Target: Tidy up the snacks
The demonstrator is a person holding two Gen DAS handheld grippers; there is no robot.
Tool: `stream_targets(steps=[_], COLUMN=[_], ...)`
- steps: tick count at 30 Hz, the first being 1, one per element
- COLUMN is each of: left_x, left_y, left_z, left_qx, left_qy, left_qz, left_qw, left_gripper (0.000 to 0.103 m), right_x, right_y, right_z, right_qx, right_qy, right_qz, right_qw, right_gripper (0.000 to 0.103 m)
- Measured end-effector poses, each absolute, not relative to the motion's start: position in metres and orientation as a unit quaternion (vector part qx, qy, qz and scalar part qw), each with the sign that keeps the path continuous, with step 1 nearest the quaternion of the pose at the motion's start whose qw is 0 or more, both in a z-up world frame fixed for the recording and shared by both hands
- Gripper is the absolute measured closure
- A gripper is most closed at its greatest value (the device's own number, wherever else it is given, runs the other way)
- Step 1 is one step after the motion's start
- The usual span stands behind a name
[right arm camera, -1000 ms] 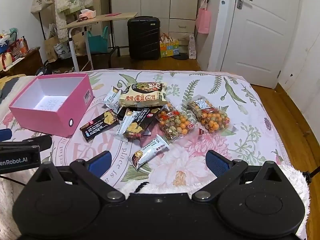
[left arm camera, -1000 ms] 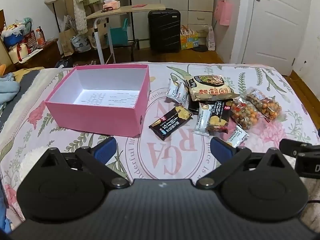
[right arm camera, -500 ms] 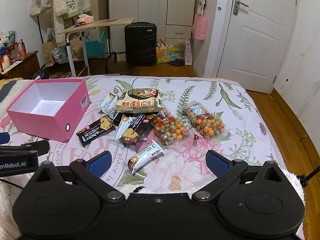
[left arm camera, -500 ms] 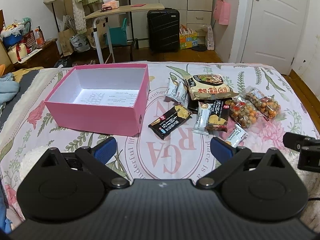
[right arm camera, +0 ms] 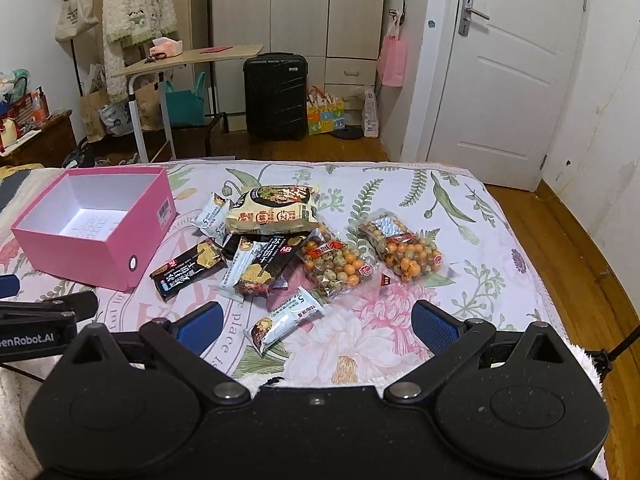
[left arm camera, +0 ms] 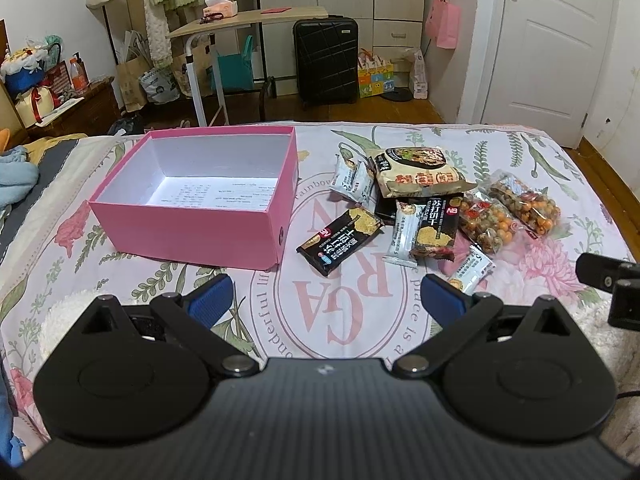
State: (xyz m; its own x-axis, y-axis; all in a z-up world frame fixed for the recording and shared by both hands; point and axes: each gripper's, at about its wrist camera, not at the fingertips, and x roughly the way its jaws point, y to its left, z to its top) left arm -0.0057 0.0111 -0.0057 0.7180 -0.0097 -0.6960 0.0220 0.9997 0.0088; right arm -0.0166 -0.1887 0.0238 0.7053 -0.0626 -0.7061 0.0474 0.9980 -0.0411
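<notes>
An open pink box (left arm camera: 192, 222) (right arm camera: 80, 252) with a white inside stands on the bed, holding no snacks. To its right lies a pile of snacks: a noodle packet (left arm camera: 420, 174) (right arm camera: 276, 210), black cracker packs (left arm camera: 340, 240) (right arm camera: 188, 268), white bars (left arm camera: 472, 268) (right arm camera: 286, 320) and two clear bags of coated nuts (left arm camera: 524, 208) (right arm camera: 404, 250). My left gripper (left arm camera: 326, 296) is open and empty, near the bed's front, short of the box and the snacks. My right gripper (right arm camera: 316, 324) is open and empty, just short of the nearest white bar.
The bed has a floral cover (right arm camera: 460, 216). Beyond its far edge are a folding table (left arm camera: 248, 20), a black suitcase (right arm camera: 276, 96), bags and a white door (right arm camera: 508, 72). Wooden floor (right arm camera: 580, 248) runs along the bed's right edge.
Both grippers have drawn back and up a little, so the box and snacks sit slightly farther off. Nothing on the bed has moved, and both grippers stay open.
</notes>
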Motion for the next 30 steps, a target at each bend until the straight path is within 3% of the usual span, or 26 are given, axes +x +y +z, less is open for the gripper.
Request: stream_targets(steps=[21, 30], left_x=[-0.009, 0.050], left_y=[0.016, 0.026], left_z=[-0.009, -0.009], left_qx=[0.012, 0.014], left_qy=[0.379, 0.364], left_qz=[-0.015, -0.058], left_qw=[0.925, 0.929], left_gripper=[0.003, 0.004], right_x=[-0.009, 0.049], right_y=[-0.190, -0.207], right_z=[0.014, -0.012], right_qx=[-0.010, 0.037], right_qy=[0.388, 0.366], right_qz=[-0.023, -0.017], right_qw=[0.921, 0.930], right_gripper=[0.002, 0.014])
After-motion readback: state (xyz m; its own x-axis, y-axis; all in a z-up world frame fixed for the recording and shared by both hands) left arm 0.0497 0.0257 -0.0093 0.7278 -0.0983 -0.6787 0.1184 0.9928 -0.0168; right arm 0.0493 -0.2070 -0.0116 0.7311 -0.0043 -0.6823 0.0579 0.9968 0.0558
